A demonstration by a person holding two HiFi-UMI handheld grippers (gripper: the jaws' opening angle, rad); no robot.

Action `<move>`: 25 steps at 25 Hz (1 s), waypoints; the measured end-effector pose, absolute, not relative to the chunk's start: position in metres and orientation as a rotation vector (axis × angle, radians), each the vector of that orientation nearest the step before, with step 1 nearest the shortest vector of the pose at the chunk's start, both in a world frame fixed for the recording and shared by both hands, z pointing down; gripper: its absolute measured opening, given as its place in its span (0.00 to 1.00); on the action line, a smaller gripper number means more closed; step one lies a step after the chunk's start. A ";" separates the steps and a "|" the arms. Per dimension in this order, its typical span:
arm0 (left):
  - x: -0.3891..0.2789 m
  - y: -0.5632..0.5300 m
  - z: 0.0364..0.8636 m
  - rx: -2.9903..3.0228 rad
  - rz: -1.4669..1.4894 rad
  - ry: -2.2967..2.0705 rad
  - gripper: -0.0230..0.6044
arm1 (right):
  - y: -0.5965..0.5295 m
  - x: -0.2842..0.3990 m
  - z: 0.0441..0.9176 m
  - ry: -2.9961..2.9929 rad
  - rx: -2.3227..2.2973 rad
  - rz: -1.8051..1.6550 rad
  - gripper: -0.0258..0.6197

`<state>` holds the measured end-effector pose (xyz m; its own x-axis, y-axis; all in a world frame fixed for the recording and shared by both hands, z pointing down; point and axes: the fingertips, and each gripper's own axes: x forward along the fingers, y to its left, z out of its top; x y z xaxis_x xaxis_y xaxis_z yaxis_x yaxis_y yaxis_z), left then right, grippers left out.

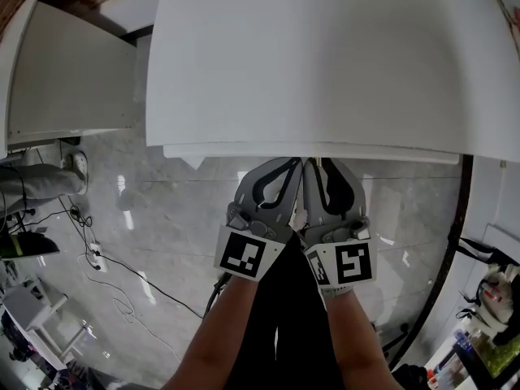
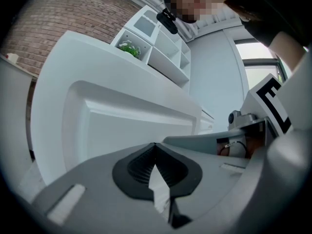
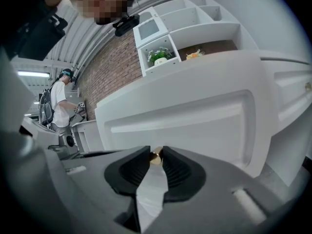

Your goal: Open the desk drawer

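Observation:
The white desk [image 1: 325, 63] fills the top of the head view, and both grippers reach under its front edge side by side. In the right gripper view the recessed white drawer front [image 3: 195, 126] is close ahead. My right gripper [image 3: 156, 156] is shut on the drawer's small brass knob [image 3: 156, 154], which shows between the fingertips. My left gripper [image 2: 156, 146] is shut with nothing in it, just left of the right one and facing the same drawer front [image 2: 131, 126]. In the head view the left gripper [image 1: 292, 167] and right gripper [image 1: 317, 167] hide the knob.
A second white desk [image 1: 65, 80] stands to the left. Cables [image 1: 106, 270] trail over the grey marble floor. A white shelf unit with plants [image 3: 165, 52] sits against a brick wall. A person [image 3: 61, 106] stands far off in the right gripper view.

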<state>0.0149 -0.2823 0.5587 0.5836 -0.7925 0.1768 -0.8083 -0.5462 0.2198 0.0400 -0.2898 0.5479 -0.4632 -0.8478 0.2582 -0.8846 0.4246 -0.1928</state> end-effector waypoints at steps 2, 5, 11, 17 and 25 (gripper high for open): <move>0.016 -0.280 0.559 2.540 0.092 -1.309 0.01 | -0.286 0.040 0.547 -2.549 1.553 0.460 0.16; 0.016 -0.279 0.557 2.554 0.105 -1.300 0.01 | -0.281 0.040 0.546 -2.547 1.550 0.461 0.16; 0.017 -0.266 0.555 2.563 0.118 -1.297 0.01 | -0.268 0.040 0.547 -2.546 1.547 0.467 0.16; 0.018 -0.259 0.555 2.570 0.134 -1.297 0.01 | -0.260 0.041 0.547 -2.541 1.548 0.471 0.16; 0.020 -0.249 0.555 2.579 0.139 -1.280 0.01 | -0.250 0.043 0.547 -2.529 1.555 0.483 0.16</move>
